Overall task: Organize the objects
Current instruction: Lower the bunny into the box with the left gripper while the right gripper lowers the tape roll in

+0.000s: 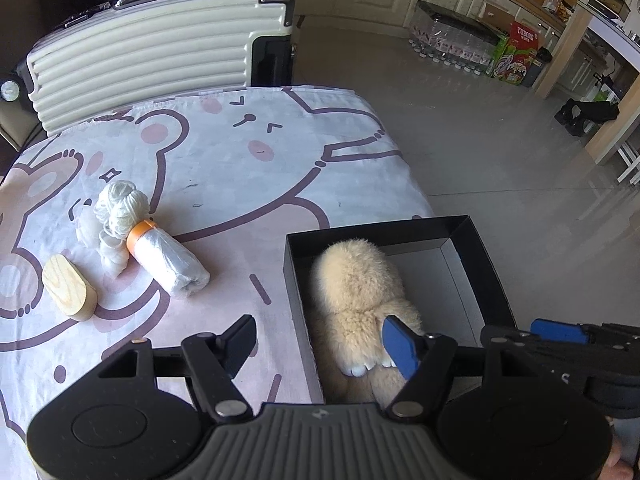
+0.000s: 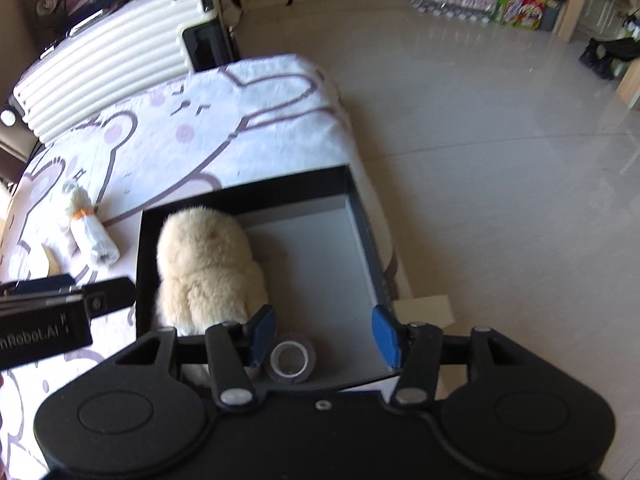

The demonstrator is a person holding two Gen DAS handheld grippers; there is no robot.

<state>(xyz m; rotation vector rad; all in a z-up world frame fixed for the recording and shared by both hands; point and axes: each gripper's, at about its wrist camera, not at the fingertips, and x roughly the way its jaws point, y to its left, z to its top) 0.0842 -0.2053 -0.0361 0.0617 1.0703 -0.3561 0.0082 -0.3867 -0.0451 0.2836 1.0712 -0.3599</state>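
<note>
A black box (image 1: 486,276) with a grey floor sits at the table's right edge, and a cream plush toy (image 1: 356,284) lies in its left half. In the right wrist view a brown tape roll (image 2: 291,362) lies on the floor of the box (image 2: 360,240) beside the plush toy (image 2: 204,256). My right gripper (image 2: 324,336) hovers open above the roll, its blue pads clear of it. My left gripper (image 1: 320,346) is open over the box's left wall and holds nothing. A wrapped plastic roll with an orange band (image 1: 168,258), a white string bundle (image 1: 120,204) and an oval wooden block (image 1: 68,290) lie on the cloth to the left.
The table wears a bear-print cloth (image 1: 248,168). A ribbed white suitcase (image 1: 152,48) stands behind it. Tiled floor (image 1: 480,140) drops away on the right, with packs of bottles (image 1: 452,44) and a colourful carton (image 1: 516,56) by the cabinets. The other gripper's body (image 1: 560,336) shows at the right edge.
</note>
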